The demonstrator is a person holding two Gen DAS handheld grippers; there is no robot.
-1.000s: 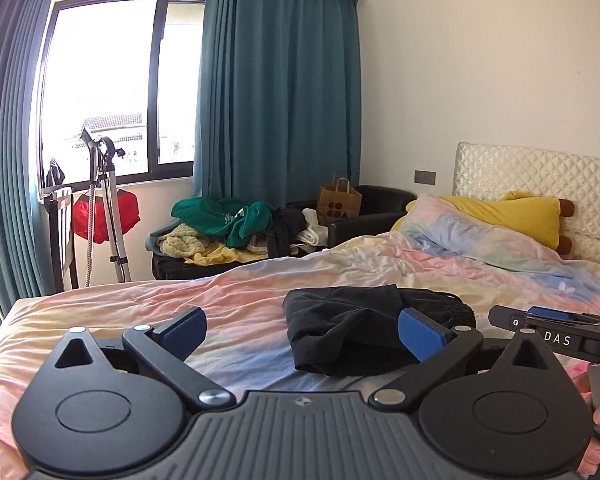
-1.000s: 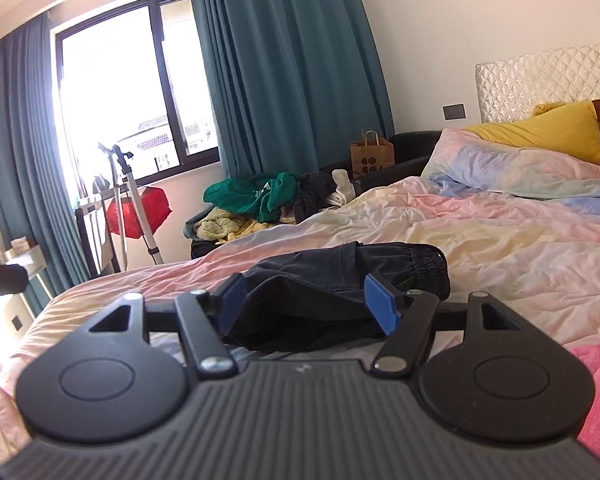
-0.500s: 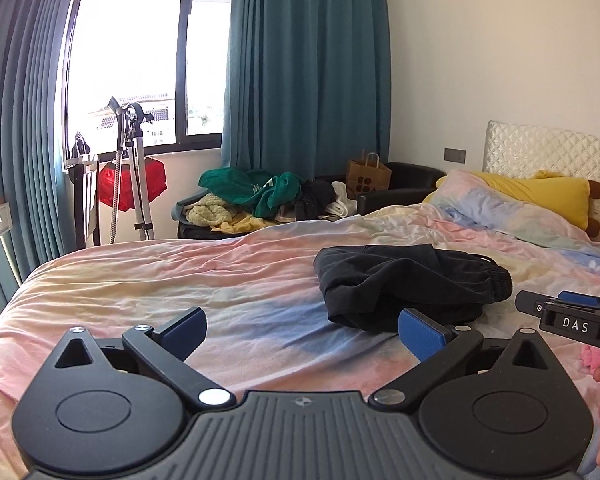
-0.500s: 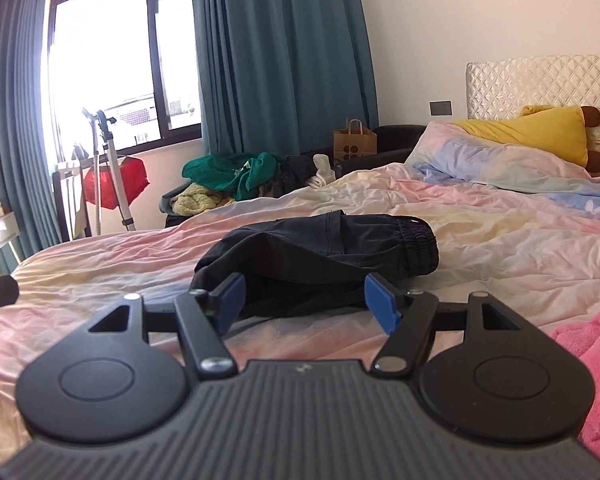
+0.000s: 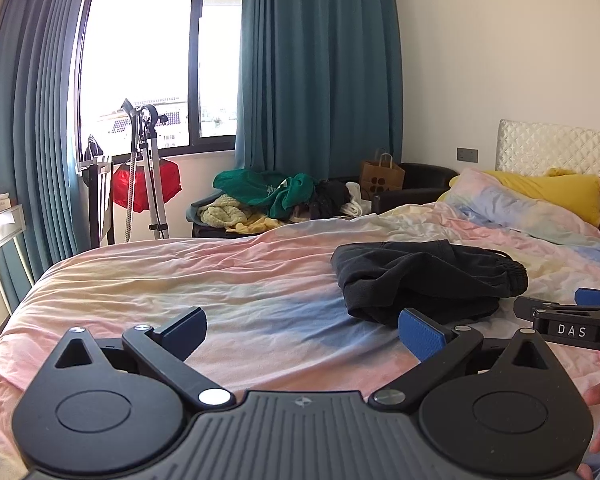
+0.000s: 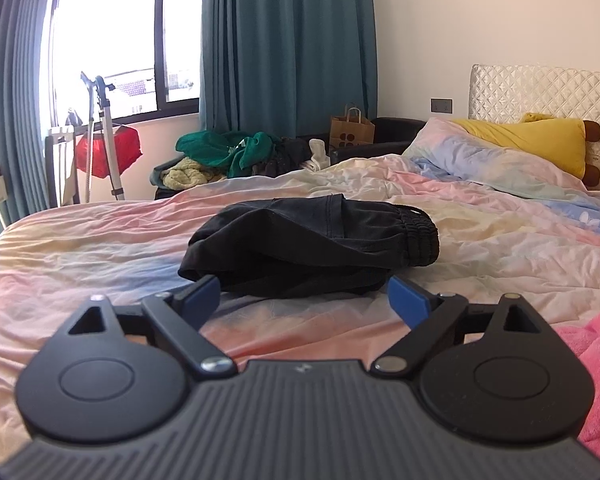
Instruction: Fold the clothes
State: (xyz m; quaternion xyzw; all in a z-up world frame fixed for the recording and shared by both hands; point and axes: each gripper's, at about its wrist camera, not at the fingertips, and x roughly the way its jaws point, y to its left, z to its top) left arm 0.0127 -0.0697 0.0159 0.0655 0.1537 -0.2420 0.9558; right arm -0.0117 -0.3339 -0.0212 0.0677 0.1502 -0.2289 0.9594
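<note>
Both tools have drawn back from the black shorts [image 6: 312, 246]. The left tool [image 5: 302, 330], jaws apart and empty, hangs left of the shorts; the right tool [image 6: 304, 298], also apart, sits just before them on the bed [image 6: 100, 240]. This pair looks folded; pink cloth [image 6: 596, 360], right of the shorts, is likely next.

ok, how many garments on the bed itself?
2: black shorts mid-bed ahead of the right gripper, and a pink garment at the near right edge, partly out of frame. More may lie outside the view.
</note>
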